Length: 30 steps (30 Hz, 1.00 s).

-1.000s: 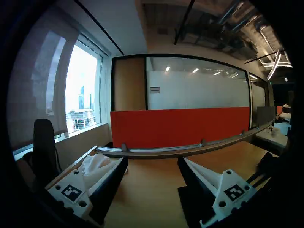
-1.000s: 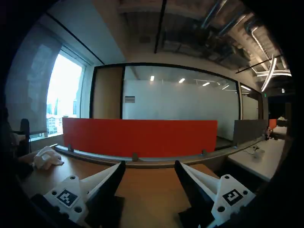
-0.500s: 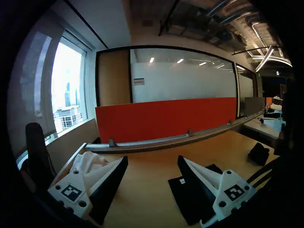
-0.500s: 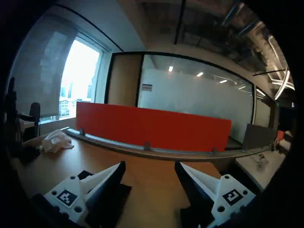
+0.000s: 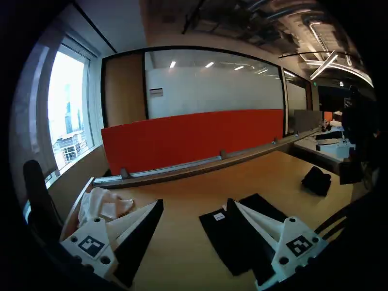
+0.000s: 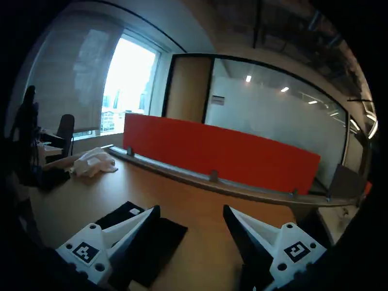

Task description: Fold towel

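Left gripper (image 5: pixel 194 202) and right gripper (image 6: pixel 190 207) are hovering, jaws spread wide, empty. Flat black cloth towel (image 5: pixel 217 236) is lying on the tan wooden desk (image 5: pixel 184 194) beneath them (likely light, limp). I am favouring pinching its near corners.

black towel (image 5: pixel 220 237) half hidden, behind fingers (image 5: pixel 264 229)

The left gripper (image 5: pixel 194 203) is held with its two fingers spread wide apart, nothing being gripped between them. The right gripper (image 6: pixel 190 209) is likewise carried with fingers parted and empty, both being pointed forward and slightly downward
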Tool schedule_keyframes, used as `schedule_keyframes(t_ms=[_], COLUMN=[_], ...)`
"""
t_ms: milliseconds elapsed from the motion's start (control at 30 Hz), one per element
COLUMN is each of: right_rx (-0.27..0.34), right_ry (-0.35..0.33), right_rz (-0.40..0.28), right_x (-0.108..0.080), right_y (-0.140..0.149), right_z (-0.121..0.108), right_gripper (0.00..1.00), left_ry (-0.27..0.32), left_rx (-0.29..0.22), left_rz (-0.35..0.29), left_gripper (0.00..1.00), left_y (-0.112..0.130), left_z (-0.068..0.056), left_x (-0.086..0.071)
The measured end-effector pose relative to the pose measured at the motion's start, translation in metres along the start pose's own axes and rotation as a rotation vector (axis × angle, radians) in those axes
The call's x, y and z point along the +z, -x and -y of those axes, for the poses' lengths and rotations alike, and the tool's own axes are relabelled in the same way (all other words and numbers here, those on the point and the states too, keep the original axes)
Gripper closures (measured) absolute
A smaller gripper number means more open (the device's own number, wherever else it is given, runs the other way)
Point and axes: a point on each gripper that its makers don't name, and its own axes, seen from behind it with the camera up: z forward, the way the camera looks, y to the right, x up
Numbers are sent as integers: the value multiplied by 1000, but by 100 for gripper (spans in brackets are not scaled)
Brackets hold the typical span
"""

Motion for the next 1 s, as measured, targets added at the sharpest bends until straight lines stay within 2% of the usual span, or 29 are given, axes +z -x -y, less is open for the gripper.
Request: schedule_keyframes(t_ms=[200,467,1000], right_rx=[-39,-83,-91], right_ry=[-58,-122,-175], right_rz=[43,95,173], right_x=[4,6,11], right_y=[8,26,76], right_z=[14,31,44], right_gripper=[0,0,0], left_ry=[54,84,146], left_rx=[23,24,55], left_rz=[22,48,114], left_gripper=[3,3,3], left_y=[6,21,71], left_z=[-12,-22,-51], left_x=[0,0,12])
